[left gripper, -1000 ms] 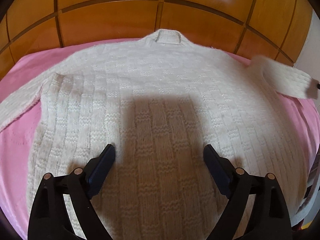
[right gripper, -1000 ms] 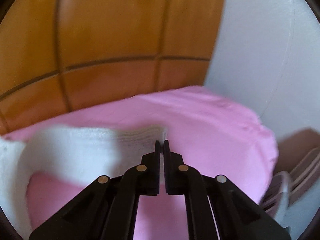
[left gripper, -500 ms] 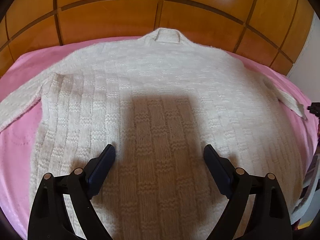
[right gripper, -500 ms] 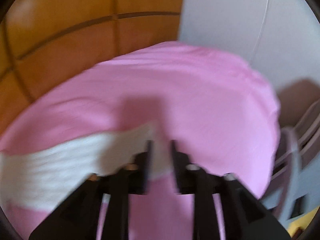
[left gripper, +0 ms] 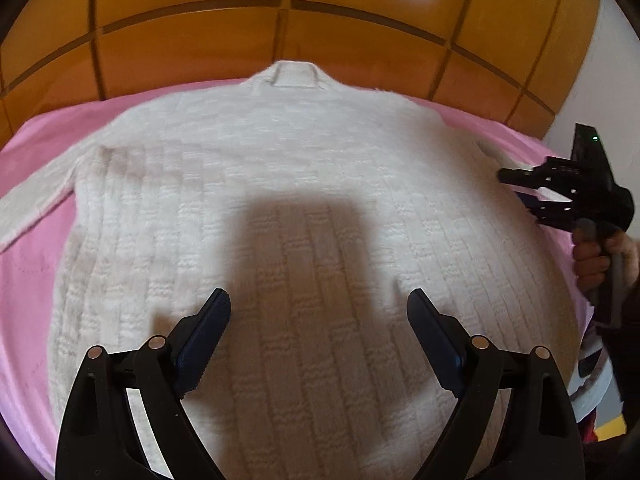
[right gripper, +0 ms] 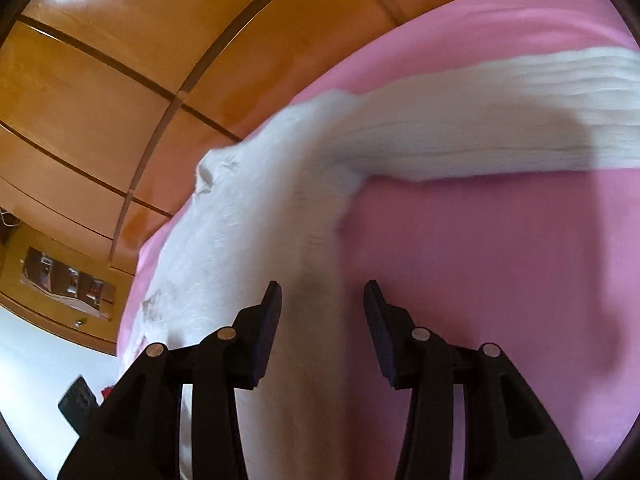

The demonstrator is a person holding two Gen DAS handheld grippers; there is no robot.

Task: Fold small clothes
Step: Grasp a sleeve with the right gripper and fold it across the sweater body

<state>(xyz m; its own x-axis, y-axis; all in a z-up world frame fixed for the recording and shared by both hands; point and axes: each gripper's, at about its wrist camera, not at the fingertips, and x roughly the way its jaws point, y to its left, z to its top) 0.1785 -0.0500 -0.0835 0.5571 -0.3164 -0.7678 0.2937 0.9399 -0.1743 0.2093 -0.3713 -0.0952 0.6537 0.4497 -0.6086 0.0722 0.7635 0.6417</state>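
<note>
A white knit sweater (left gripper: 304, 168) lies flat on the pink bed cover (left gripper: 24, 280), collar toward the headboard. My left gripper (left gripper: 318, 294) hovers open over its lower body, nothing between the pads. My right gripper (left gripper: 512, 186), held by a hand (left gripper: 592, 260), points at the sweater's right side below the armpit. In the right wrist view the right gripper (right gripper: 322, 286) has its jaws apart and closing, with the sweater's side edge (right gripper: 248, 216) lying between them, not pinched. The right sleeve (right gripper: 480, 120) stretches away flat across the pink cover (right gripper: 500, 280).
A wooden panelled headboard (left gripper: 200, 40) stands right behind the collar. A pale wall (left gripper: 600, 80) borders the bed on the right. Some striped items (left gripper: 592, 392) sit beyond the bed's right edge. The left sleeve (left gripper: 32, 208) lies out on the cover.
The right gripper let go of the sleeve cuff, dropped and swung round to the sweater's side with jaws apart. The sleeve now lies on the bed. The left gripper barely shifted.
</note>
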